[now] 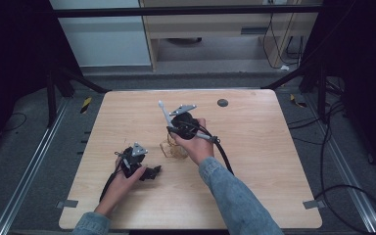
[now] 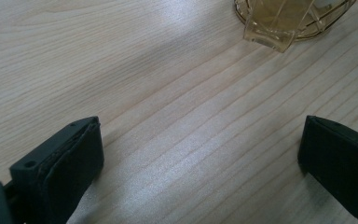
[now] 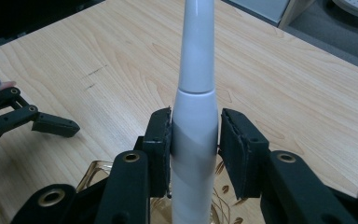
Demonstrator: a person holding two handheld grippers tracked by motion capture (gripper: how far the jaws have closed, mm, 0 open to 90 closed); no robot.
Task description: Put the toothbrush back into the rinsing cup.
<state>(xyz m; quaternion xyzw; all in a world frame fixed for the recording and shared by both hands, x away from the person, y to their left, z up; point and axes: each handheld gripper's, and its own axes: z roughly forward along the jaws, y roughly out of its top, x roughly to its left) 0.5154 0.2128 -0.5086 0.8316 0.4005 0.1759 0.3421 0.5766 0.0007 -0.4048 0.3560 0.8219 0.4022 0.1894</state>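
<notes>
Standing upright, slim white-and-grey handle [image 3: 195, 140], perhaps a toothbrush

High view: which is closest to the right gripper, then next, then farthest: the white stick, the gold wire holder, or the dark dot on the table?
From the right gripper:
1. White stick, between its jaws, pointing up and away.
2. Gold wire holder, just below the gripper, toward the person.
3. Dark dot, farther back on the table, to the right.

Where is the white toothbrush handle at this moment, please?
The white toothbrush handle stands near the table's middle in the high view, between the jaws of the right tool, above the gold wire holder; the left tool lies apart to the left.
</notes>
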